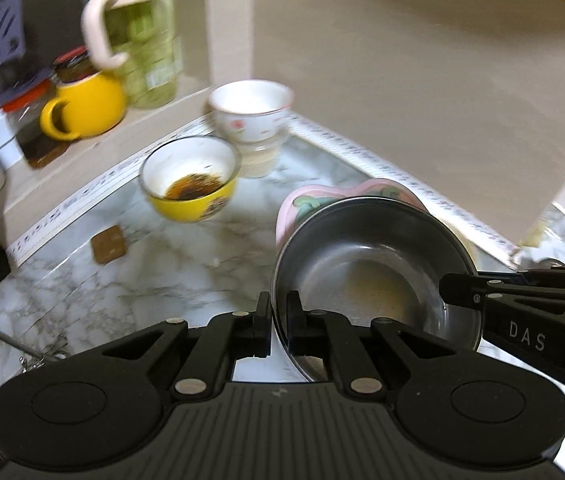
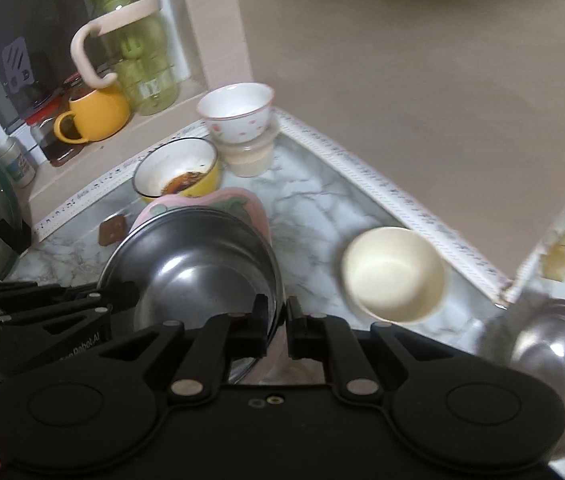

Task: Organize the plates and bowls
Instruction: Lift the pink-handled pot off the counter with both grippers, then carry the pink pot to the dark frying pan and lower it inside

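While both the left gripper [image 1: 278, 320] and the right gripper [image 2: 278, 322] are clamped on opposite rims of the round steel bowl [image 1: 374, 268], sorting looks barely begun. The bowl, shiny with a faint brownish film, hangs over the pink flower-shaped plate [image 1: 302, 204]; beyond it wait a soiled yellow bowl [image 1: 190, 178] and a white floral bowl [image 1: 250, 110].

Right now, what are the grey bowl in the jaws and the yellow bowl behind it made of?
The grey bowl looks like metal, probably stainless steel: thin rim, bright mirror-like glints. The yellow bowl looks like glazed ceramic or enamel, I cannot tell which: glossy yellow outside, white inside, with dark residue at the bottom.
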A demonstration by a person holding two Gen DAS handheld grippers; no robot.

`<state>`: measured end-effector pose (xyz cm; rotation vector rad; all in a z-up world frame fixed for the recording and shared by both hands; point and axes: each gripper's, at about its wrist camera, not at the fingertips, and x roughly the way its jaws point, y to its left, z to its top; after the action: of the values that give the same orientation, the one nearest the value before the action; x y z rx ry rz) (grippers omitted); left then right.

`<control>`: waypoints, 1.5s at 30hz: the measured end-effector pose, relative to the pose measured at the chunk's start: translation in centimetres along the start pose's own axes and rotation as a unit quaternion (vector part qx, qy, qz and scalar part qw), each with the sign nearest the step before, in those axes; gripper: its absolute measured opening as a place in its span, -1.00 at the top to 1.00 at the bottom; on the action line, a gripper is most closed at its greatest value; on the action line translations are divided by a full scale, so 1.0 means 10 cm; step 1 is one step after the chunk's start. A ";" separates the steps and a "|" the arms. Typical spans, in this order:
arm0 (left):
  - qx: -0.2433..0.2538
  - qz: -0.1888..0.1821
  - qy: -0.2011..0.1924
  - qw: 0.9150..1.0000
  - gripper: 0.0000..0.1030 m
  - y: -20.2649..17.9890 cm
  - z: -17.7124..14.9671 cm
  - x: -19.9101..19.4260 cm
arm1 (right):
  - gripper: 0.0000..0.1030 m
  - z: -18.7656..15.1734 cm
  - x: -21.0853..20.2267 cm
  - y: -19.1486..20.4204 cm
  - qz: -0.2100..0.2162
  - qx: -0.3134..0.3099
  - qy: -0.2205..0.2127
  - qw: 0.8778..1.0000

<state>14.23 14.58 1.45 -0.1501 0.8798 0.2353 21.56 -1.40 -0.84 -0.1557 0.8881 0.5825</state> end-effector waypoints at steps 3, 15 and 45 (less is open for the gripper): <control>0.015 -0.013 0.000 1.000 0.88 -0.20 0.00 -0.07 | 0.81 -0.06 -0.18 -0.15 -0.013 0.008 -0.006 1.000; 0.088 -0.055 -0.004 0.995 0.88 -1.28 -0.02 -0.14 | 0.81 -0.37 -0.68 -0.93 -0.063 0.061 -0.033 0.996; 0.177 -0.085 0.039 0.980 0.88 -3.41 -0.01 0.89 | 0.81 -0.85 -0.50 -3.00 -0.113 0.180 -0.004 0.977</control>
<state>28.65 -17.04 -4.41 0.0988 0.9667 -0.0883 29.50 -31.60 -5.62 0.0740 0.9390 0.2036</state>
